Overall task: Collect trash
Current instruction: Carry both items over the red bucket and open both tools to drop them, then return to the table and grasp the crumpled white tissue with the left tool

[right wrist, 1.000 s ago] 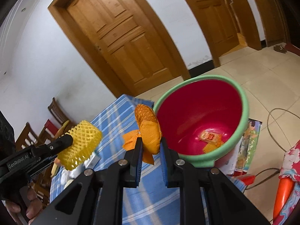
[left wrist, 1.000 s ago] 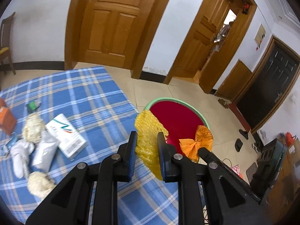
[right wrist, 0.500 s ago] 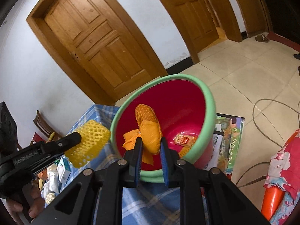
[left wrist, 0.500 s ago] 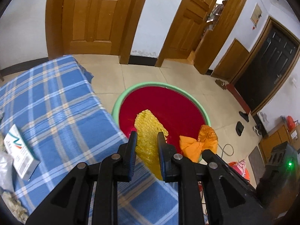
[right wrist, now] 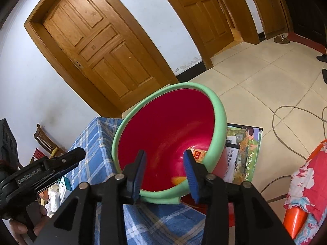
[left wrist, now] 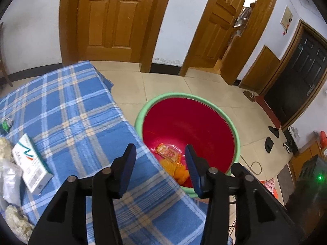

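A red basin with a green rim (left wrist: 235, 130) (right wrist: 219, 106) stands beside the blue plaid table. Inside it lie a red snack wrapper (left wrist: 166, 152) (right wrist: 197, 154) and yellow and orange foam nets (left wrist: 173, 168) (right wrist: 177, 180). My left gripper (left wrist: 160, 167) is open and empty, over the table edge and the basin's near rim. My right gripper (right wrist: 165, 172) is open and empty above the basin's near rim. The left gripper also shows in the right wrist view (right wrist: 59, 163). More trash lies on the table at the left: a white box (left wrist: 30, 166), a silvery bag (left wrist: 9, 178) and crumpled paper (left wrist: 17, 221).
The blue plaid tablecloth (left wrist: 67, 110) ends at the basin. Magazines (right wrist: 243, 151) lie on the floor under the basin, a cable (right wrist: 294, 110) runs over the tiles, and a red floral cloth (right wrist: 306, 183) is at the right. Wooden doors (left wrist: 114, 18) stand behind.
Both grippers have opened. The yellow foam net has dropped out of the left one and the orange net out of the right one, and both now lie in the basin.
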Demonstrator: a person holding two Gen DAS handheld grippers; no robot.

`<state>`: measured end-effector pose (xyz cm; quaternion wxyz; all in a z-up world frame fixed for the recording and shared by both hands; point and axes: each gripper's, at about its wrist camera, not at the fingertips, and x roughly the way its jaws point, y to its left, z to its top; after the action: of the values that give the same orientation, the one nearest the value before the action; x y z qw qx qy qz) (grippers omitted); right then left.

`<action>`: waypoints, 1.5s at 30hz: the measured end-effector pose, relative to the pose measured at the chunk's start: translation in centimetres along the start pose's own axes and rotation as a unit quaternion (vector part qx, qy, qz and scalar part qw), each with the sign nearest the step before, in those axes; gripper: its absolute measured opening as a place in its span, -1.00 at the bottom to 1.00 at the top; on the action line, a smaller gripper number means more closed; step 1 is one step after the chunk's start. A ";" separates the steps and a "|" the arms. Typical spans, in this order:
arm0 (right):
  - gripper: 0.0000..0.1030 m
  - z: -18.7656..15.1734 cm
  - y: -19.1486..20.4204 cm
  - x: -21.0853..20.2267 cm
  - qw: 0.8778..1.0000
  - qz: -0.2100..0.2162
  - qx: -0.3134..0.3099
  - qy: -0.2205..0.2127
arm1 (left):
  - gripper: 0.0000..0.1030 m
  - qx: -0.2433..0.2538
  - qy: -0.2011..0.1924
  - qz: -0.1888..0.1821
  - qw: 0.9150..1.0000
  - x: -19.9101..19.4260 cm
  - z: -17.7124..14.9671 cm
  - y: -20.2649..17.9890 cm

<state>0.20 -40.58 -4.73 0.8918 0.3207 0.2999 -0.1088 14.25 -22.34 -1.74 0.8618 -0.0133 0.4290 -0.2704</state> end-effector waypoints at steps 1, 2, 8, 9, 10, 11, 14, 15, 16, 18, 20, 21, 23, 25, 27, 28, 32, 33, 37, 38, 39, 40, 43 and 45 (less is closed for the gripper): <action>-0.19 0.0 0.2 -0.1 1.000 0.002 -0.001 0.000 | 0.01 -0.001 -0.003 0.003 1.000 -0.4 0.0 0.2; -0.18 0.0 0.4 -0.3 1.000 0.004 -0.003 -0.001 | 0.01 -0.003 -0.006 0.006 1.000 -0.9 -0.1 0.4; -0.11 -0.5 2.4 -1.6 0.999 0.023 -0.020 -0.009 | 0.02 -0.023 -0.027 0.024 0.999 -4.2 -1.1 2.2; -0.10 -0.7 2.8 -1.9 0.999 0.027 -0.023 -0.009 | 0.02 -0.027 -0.031 0.029 0.999 -4.8 -1.4 2.6; -0.09 -0.9 3.2 -2.2 0.999 0.032 -0.027 -0.009 | 0.02 -0.030 -0.035 0.033 0.998 -5.4 -1.6 2.9; -0.08 -1.0 3.5 -2.3 0.999 0.036 -0.030 -0.008 | 0.03 -0.033 -0.038 0.037 0.998 -6.0 -1.9 3.3; -0.07 -1.6 4.7 -2.7 0.998 0.050 -0.038 -0.004 | 0.09 -0.044 -0.045 0.053 0.997 -7.7 -2.8 4.5; -0.07 -1.7 5.0 -2.8 0.998 0.053 -0.040 -0.003 | 0.09 -0.049 -0.047 0.057 0.996 -8.2 -3.1 5.0; -0.07 -1.9 5.4 -2.9 0.997 0.056 -0.043 -0.002 | 0.09 -0.055 -0.049 0.058 0.996 -8.7 -3.4 5.5; -0.06 -2.4 6.2 -3.1 0.997 0.064 -0.051 0.002 | 0.09 -0.066 -0.052 0.063 0.994 -9.6 -4.0 6.4; -0.05 -2.7 6.8 -3.3 0.996 0.069 -0.057 0.004 | 0.09 -0.076 -0.055 0.070 0.993 -10.4 -4.7 7.4; -0.04 -2.8 7.2 -3.4 0.996 0.071 -0.061 0.005 | 0.09 -0.082 -0.058 0.076 0.992 -10.8 -5.1 7.9; -0.03 -3.2 7.9 -3.7 0.995 0.076 -0.067 0.006 | 0.09 -0.095 -0.062 0.083 0.990 -11.5 -5.8 8.8; -0.02 -3.6 8.4 -3.9 0.994 0.080 -0.073 0.007 | 0.09 -0.108 -0.065 0.088 0.988 -12.2 -6.5 9.7; 0.00 -3.9 8.8 -4.0 0.994 0.081 -0.078 0.010 | 0.09 -0.118 -0.065 0.093 0.986 -12.6 -7.3 10.6; 0.00 -4.0 9.1 -4.0 0.993 0.083 -0.080 0.012 | 0.09 -0.121 -0.065 0.097 0.986 -12.7 -7.7 10.9; 0.04 -4.6 9.6 -4.0 0.992 0.084 -0.088 0.017 | 0.09 -0.136 -0.053 0.112 0.983 -12.9 -9.2 12.6; 0.04 -4.8 9.8 -4.0 0.992 0.084 -0.090 0.019 | 0.09 -0.143 -0.051 0.114 0.982 -12.9 -9.6 13.2; 0.07 -5.4 10.4 -3.9 0.991 0.085 -0.098 0.025 | 0.09 -0.165 -0.044 0.130 0.977 -12.8 -10.8 14.9; 0.08 -5.6 10.6 -3.9 0.991 0.084 -0.100 0.026 | 0.09 -0.168 -0.043 0.133 0.976 -12.8 -10.9 15.1; 0.08 -5.8 10.8 -3.9 0.991 0.084 -0.102 0.028 | 0.09 -0.172 -0.041 0.136 0.975 -12.7 -11.1 15.4; 0.09 -5.9 11.0 -3.8 0.991 0.084 -0.104 0.030 | 0.09 -0.176 -0.038 0.138 0.974 -12.5 -11.3 15.8; 0.09 -6.2 11.5 -3.6 0.990 0.083 -0.108 0.035 | 0.10 -0.182 -0.025 0.147 0.972 -11.7 -11.7 16.6; 0.09 -6.4 11.7 -3.5 0.990 0.082 -0.111 0.037 | 0.10 -0.188 -0.015 0.150 0.971 -10.9 -12.1 17.3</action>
<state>-1.06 -27.51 -0.57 0.9163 0.2466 0.3155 0.0106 7.80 0.14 -5.80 0.8810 -0.1144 0.4561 -0.0524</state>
